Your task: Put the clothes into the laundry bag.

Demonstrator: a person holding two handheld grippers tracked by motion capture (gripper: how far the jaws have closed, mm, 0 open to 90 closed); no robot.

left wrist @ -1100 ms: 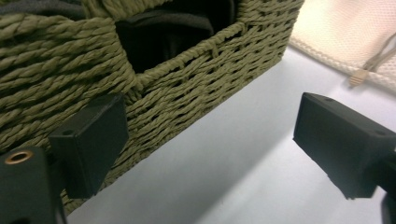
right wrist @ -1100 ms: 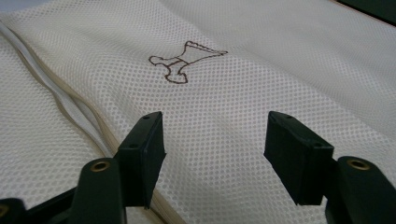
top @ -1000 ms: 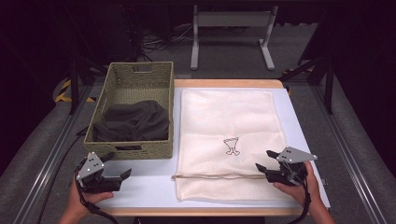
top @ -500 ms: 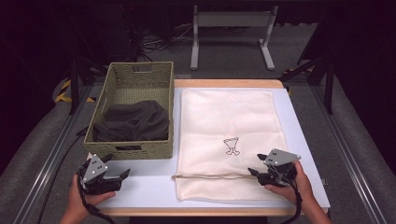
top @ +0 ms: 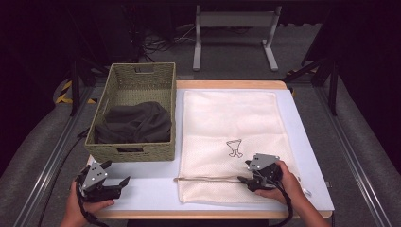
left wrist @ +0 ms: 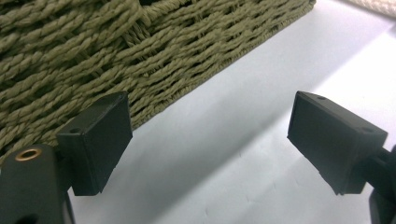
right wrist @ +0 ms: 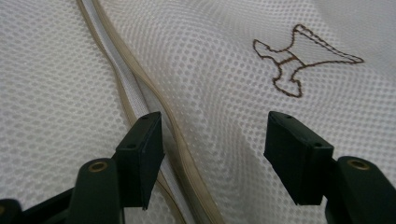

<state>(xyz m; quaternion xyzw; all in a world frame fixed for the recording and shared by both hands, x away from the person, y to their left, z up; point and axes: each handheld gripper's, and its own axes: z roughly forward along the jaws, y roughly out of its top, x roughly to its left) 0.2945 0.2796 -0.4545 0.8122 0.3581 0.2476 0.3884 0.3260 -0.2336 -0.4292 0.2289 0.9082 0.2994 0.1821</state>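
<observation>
Setting: a person works at a white table (top: 142,189) with a two-jaw gripper in each hand, seen from a fixed camera above the near edge.

Mesh bag: a cream mesh laundry bag (top: 231,118) lies flat on the right half of the table, running from the far edge almost to the near one. A small brown embroidered emblem (top: 234,147) sits near its middle, and a tan zipper band (top: 208,178) crosses it close to the near end.

Right gripper: the right gripper (top: 246,173) rests low over the near part of the bag, just beside the right end of the zipper band. In the right gripper view (right wrist: 215,149) its jaws are spread apart with bare mesh between them; the zipper band (right wrist: 140,107) passes under the left-hand jaw and the emblem (right wrist: 299,58) lies beyond. The pads press on nothing. Its jaws have just been opening a little.

Left gripper: the left gripper (top: 120,177) hovers over bare table at the near left corner, just in front of the basket. In the left gripper view (left wrist: 210,140) its jaws stand released, nothing between them, and they have just been opening slightly.

Basket: a woven green basket (top: 135,153) stands on the left side, touching the bag's left edge, its wall (left wrist: 93,56) close before the left gripper.

Contents: dark grey clothing (top: 135,123) lies bunched inside the basket.
</observation>
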